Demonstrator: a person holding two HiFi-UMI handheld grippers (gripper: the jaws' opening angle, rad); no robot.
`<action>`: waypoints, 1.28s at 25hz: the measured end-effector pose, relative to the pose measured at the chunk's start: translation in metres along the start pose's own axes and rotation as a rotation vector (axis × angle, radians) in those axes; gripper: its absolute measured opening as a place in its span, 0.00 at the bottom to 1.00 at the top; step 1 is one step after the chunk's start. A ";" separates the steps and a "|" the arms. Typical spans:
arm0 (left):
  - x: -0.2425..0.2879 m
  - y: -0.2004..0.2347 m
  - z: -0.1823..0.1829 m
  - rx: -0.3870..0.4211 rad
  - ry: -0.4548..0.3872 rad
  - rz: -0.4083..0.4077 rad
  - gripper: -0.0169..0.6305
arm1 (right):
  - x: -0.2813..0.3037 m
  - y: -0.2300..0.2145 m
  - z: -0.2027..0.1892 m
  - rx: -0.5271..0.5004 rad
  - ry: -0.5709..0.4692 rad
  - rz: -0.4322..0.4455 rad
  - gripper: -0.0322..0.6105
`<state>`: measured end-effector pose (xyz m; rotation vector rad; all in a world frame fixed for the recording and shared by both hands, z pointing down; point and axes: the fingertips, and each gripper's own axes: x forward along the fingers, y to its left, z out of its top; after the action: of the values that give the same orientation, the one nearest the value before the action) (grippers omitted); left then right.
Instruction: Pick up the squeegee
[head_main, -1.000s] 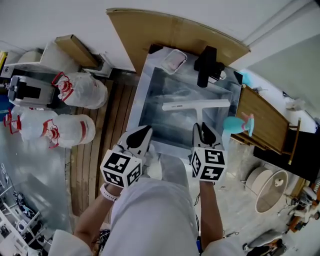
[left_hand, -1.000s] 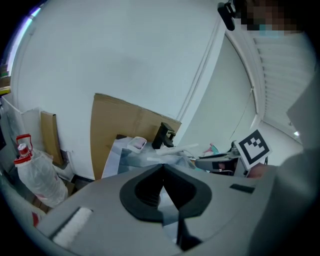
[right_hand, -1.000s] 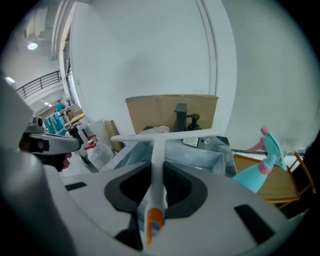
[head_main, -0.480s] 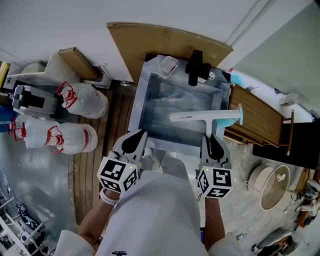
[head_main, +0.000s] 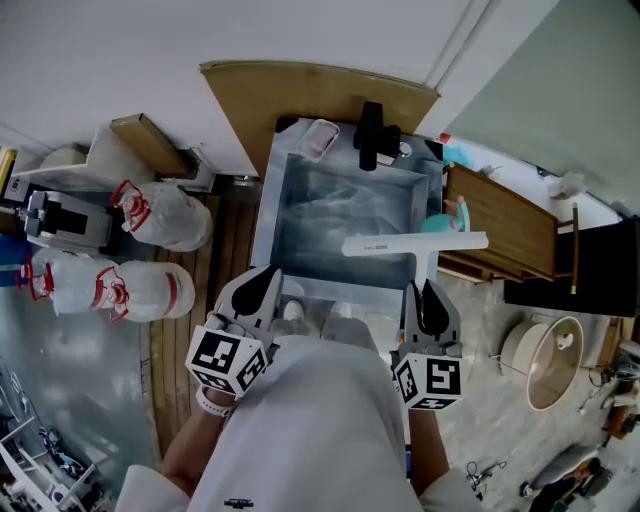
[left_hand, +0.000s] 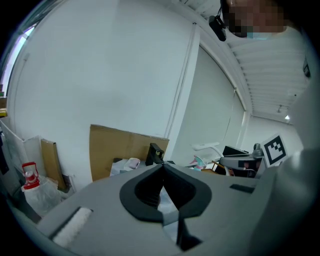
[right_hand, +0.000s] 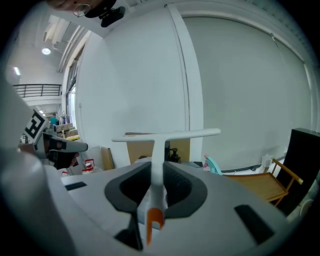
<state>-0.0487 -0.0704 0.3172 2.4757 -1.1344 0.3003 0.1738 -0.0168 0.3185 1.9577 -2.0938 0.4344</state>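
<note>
Gripping the squeegee (head_main: 415, 243) handle, right tool (head_main: 424, 296), blade just ahead

I count two grippers of mine, the left gripper (head_main: 268, 272) and the right gripper (head_main: 424, 288). There is one white squeegee (head_main: 415, 243), one steel sink (head_main: 271, 222), one black faucet (head_main: 371, 135), three tied white bags (head_main: 165, 215), one cardboard sheet (head_main: 300, 95) and one teal spray bottle (head_main: 440, 224).

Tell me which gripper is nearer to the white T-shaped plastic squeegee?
Right. The right gripper is shut on the handle of the white T-shaped plastic squeegee. The left gripper, shut and empty, is apart from it, off to the squeegee's left in the head view.
</note>
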 end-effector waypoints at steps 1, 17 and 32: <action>0.000 -0.001 0.000 0.001 -0.001 0.002 0.03 | -0.001 -0.001 -0.001 -0.002 -0.002 0.001 0.15; -0.001 -0.011 0.002 0.001 0.003 0.021 0.03 | -0.006 -0.008 -0.004 0.006 -0.020 0.017 0.15; 0.006 -0.012 0.007 -0.015 -0.009 0.018 0.03 | 0.001 -0.006 0.006 0.003 -0.023 0.032 0.15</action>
<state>-0.0354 -0.0701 0.3098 2.4575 -1.1584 0.2850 0.1797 -0.0201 0.3139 1.9420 -2.1424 0.4243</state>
